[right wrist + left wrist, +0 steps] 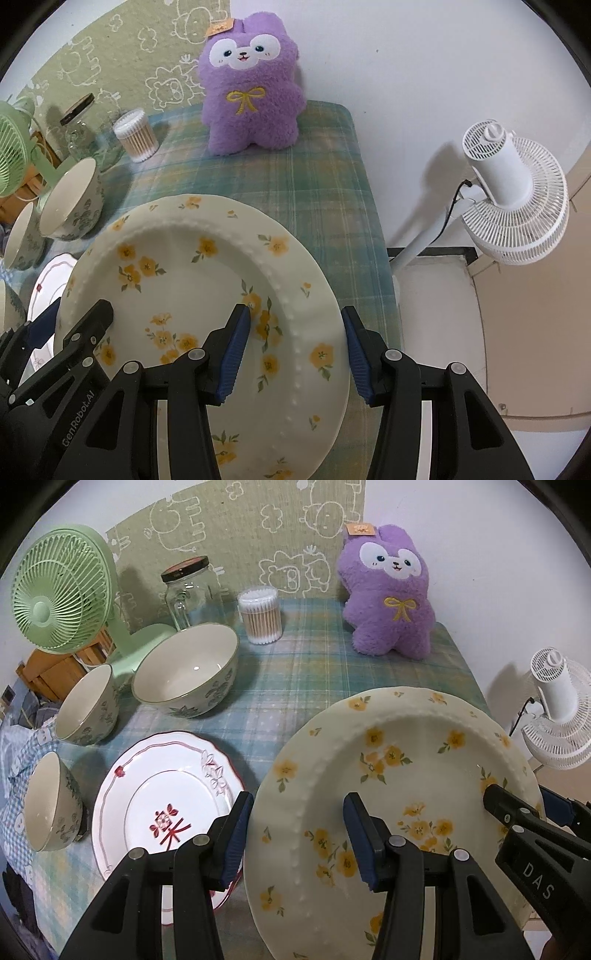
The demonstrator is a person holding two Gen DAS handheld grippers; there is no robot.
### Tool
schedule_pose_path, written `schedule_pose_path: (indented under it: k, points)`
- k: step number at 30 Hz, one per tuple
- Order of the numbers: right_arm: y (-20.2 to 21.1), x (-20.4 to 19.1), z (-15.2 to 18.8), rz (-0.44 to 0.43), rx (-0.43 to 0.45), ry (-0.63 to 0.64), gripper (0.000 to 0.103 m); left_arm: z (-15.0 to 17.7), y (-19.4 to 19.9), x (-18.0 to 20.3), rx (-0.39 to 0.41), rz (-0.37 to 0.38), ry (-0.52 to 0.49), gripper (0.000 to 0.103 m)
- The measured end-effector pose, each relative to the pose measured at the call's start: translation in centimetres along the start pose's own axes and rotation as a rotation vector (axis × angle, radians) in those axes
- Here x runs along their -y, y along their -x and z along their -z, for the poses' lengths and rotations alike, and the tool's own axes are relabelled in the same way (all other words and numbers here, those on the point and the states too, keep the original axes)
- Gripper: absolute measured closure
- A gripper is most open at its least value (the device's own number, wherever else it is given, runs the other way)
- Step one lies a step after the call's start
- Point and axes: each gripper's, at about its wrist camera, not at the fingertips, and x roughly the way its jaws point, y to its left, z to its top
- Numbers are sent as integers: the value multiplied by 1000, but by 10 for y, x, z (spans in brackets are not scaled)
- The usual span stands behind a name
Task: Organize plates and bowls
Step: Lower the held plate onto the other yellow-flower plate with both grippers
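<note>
A yellow-flowered plate [399,812] is held tilted above the plaid-covered counter [314,672], gripped at opposite rims. The left claw [299,834] is clamped on its left rim, one pad outside and one on the inner face; the right claw [295,347] is clamped likewise on the right rim. To the left, a red-trimmed plate [162,797] lies flat on the counter, with three bowls [184,668] beside it.

A white wall [406,55] backs the plaid-covered table [325,192], a white fan [517,206] beside it.
</note>
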Motion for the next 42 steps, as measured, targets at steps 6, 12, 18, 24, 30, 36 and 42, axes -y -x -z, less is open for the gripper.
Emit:
schedule_pose_path:
  k: [6,12,18,24,30,36,42]
  points:
    - [18,-8,14,6,15,-9,49,13,16,-11,16,9,-8,52]
    - [30,-18,30,7,25,-12,49,30,30,-22,22,12,-5,52]
    - [41,-27,55,13,26,-19,49,49,40,-28,26,7,-17,52]
    - [49,-30,82,21,22,-34,49,71,49,-33,20,18,-27,52]
    - [57,-30,112,38,24,-51,49,96,54,-36,1,48,-53,52]
    - [61,-30,140,47,13,-55,49,119,60,-37,-10,56,-63,52]
    - [63,-25,163,57,-8,-76,49,142,61,-35,-37,65,-83,52]
